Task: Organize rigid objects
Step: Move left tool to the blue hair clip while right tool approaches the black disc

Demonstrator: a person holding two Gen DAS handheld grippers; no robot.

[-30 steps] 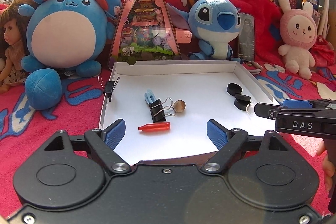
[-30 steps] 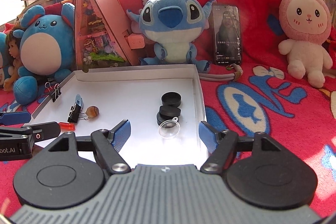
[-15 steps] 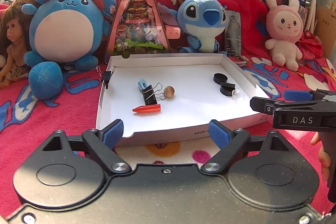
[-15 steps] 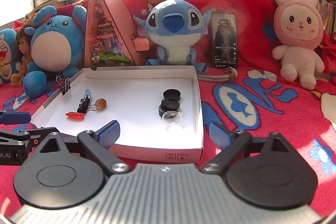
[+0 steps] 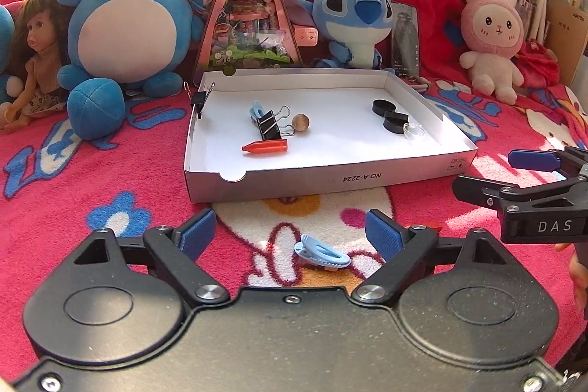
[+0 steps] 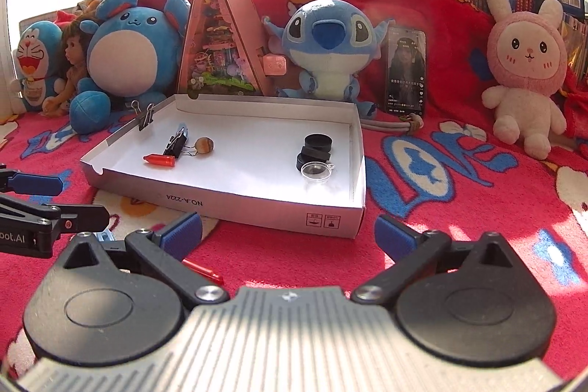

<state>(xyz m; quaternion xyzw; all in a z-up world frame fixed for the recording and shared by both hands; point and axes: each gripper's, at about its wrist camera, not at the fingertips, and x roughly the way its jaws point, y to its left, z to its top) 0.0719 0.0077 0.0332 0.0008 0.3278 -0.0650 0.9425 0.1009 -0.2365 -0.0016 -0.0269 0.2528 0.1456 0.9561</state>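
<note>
Low in the left wrist view, a light, stiff blue clip (image 5: 322, 253) lies on the blanket between the spread left gripper (image 5: 290, 232) fingers; best pinched across its narrow sides; right gripper (image 6: 287, 231) gapes empty.

Two binder clips (image 5: 270, 127), two blue clips (image 5: 322, 254), two red crayons (image 5: 265, 147), two black caps (image 5: 383, 107), one bead (image 5: 300, 122), one clear cap (image 5: 414, 131).

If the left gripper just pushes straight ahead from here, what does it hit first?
Probably the light blue plastic clip lying on the blanket between the open left gripper fingers. Beyond it stands the front wall of the white cardboard tray. Whether the fingers pass over the clip is unclear.
</note>
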